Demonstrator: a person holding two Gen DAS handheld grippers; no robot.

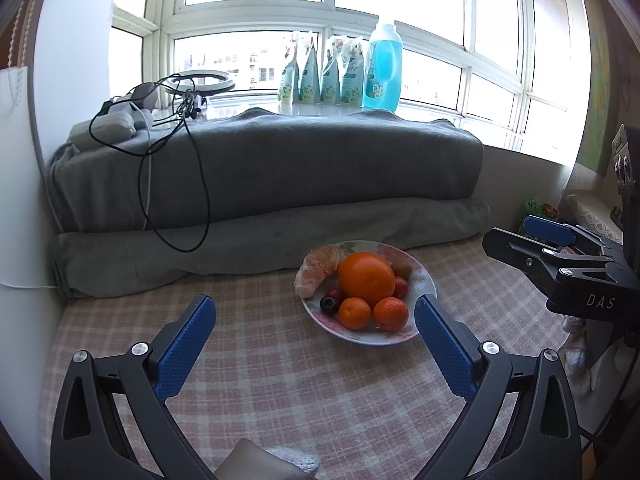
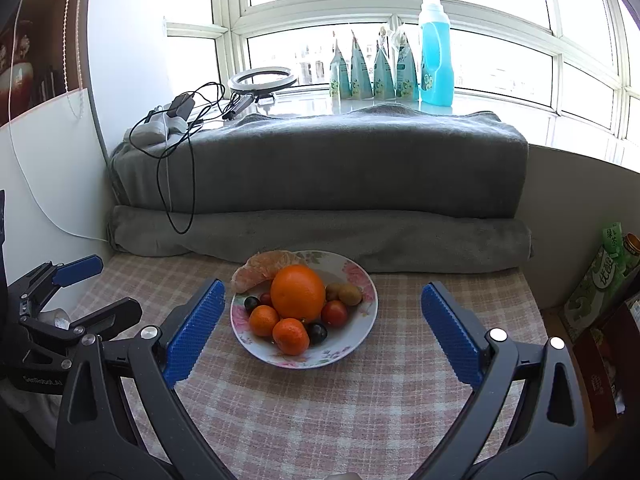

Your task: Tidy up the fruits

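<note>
1. Sitting together on a flowered plate (image 2: 362, 300), the fruits are a large orange (image 2: 298, 292), two small mandarins (image 2: 291, 336), a peeled citrus piece (image 2: 256, 270), dark grapes (image 2: 317, 333), red cherry tomatoes (image 2: 334, 313) and brown kiwi-like fruits (image 2: 349, 294). No fruit shows loose on the checked cloth (image 2: 320, 420).
2. Both grippers face the plate from the near side. The right gripper (image 2: 322, 334) has its fingers spread wide with nothing between them; the plate lies just ahead, left of centre in the gap, its left rim close to the left finger.
3. The left gripper (image 1: 316, 344) is likewise wide open and holds nothing. In its view the plate (image 1: 428, 280) sits ahead and to the right, close to its right finger, so the right gripper looks better lined up.
4. The large orange rises above the rest; the mandarins lie nearest the fingers at the plate's front rim.
5. Behind the plate a folded grey blanket (image 2: 320, 168) forms a wall, with a dangling black cable (image 2: 176, 200) to the left. Cartons (image 2: 600, 280) crowd the right edge.
6. Fruit gathered on the plate fits either a finished sorting or a pile about to be taken apart.
</note>
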